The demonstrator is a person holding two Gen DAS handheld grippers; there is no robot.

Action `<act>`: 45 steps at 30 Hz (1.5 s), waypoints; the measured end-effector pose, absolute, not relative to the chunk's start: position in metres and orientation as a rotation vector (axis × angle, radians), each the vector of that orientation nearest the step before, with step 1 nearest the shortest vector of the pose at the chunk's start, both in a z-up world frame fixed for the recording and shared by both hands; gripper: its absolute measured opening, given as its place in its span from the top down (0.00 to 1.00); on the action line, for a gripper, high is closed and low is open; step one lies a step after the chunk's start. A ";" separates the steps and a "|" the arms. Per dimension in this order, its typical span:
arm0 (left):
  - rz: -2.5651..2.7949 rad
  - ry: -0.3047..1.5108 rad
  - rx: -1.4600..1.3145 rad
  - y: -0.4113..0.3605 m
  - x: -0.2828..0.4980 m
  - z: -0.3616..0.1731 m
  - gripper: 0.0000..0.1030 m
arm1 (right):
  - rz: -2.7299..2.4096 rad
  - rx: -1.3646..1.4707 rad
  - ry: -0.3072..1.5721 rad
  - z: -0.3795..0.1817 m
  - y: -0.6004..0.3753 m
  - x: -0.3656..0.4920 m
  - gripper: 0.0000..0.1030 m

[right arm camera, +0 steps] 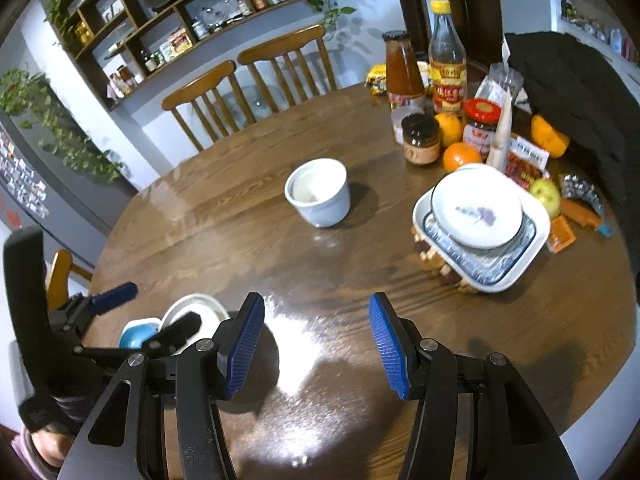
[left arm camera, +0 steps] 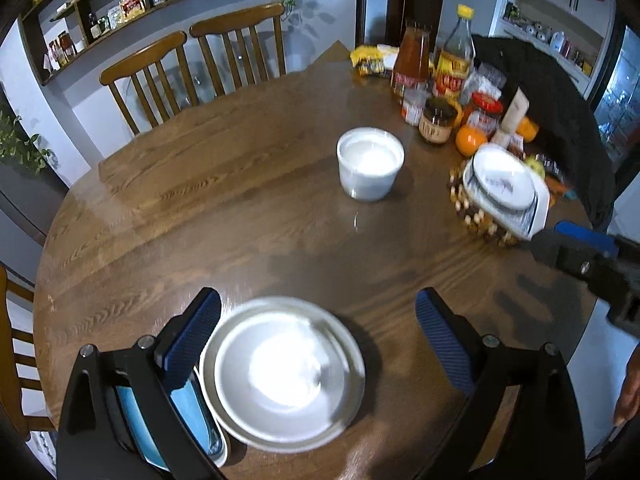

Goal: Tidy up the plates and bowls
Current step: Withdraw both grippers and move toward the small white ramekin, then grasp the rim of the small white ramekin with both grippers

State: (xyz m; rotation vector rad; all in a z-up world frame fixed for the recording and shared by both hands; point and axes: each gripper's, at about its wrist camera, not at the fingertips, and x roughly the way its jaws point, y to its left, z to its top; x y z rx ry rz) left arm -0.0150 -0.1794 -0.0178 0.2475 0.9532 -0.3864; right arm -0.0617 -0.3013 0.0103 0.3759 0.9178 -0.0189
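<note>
Nearest us, the left gripper (left arm camera: 318, 334) hangs with jaws spread wide above stacked white plates (left arm camera: 282, 374), touching neither; our right gripper (right arm camera: 316, 346) stands half apart over bare table (right arm camera: 240, 232). Beyond, a white bowl (left arm camera: 370, 164) sits mid-table, and farther right a round plate (right arm camera: 478, 208) rests in a square dish (right arm camera: 524, 264).

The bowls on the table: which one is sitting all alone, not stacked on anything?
The tall white cup-shaped bowl in the middle of the table. The round bowl by the oranges sits in a square dish, and the near bowl rests on a plate.
</note>
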 end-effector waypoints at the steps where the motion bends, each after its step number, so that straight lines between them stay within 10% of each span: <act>1: -0.389 0.944 0.239 -0.181 -0.011 -0.013 0.05 | -0.023 0.372 0.915 0.013 -0.303 -0.059 0.46; 16: -0.343 0.908 0.124 -0.207 0.072 0.025 0.05 | -0.083 0.346 0.894 0.046 -0.336 0.023 0.46; 37: -0.266 1.239 0.072 -0.235 0.162 -0.097 0.08 | -0.025 0.488 1.143 -0.077 -0.353 0.135 0.46; 45: -0.282 1.230 0.077 -0.248 0.161 -0.111 0.12 | 0.002 0.495 1.189 -0.097 -0.349 0.145 0.65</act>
